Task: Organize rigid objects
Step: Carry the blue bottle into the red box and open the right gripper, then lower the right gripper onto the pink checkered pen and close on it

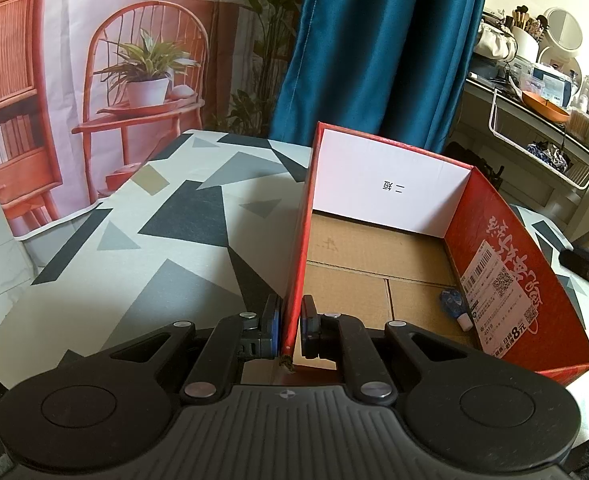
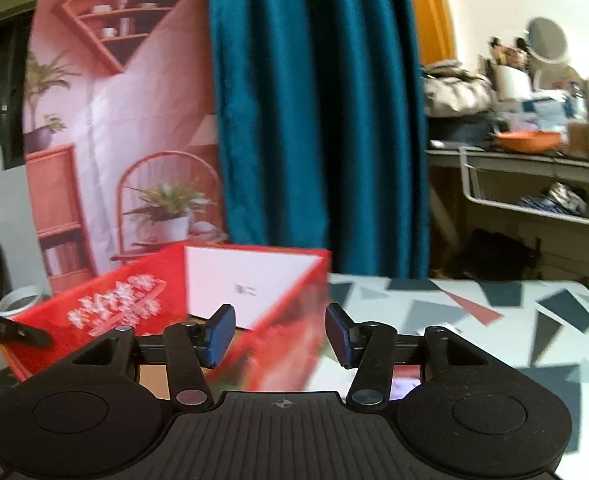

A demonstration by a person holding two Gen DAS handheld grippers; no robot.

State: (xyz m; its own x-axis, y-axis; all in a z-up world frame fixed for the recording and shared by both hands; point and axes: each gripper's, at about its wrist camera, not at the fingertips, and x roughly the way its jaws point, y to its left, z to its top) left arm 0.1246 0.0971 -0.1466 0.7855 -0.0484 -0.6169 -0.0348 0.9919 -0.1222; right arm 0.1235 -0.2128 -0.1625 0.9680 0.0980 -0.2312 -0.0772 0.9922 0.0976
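A red cardboard box with a white inner end wall and a brown floor stands on the patterned table. My left gripper is shut on the box's left wall, one pad on each side. A small blue and white object lies inside on the floor by the right wall. In the right wrist view the box is at the lower left. My right gripper is open and empty, above the box's near right corner. The right view is blurred.
The table has a grey, black and white triangle cloth. A printed backdrop and a blue curtain hang behind. A cluttered shelf stands at the right. A white roll sits left of the box.
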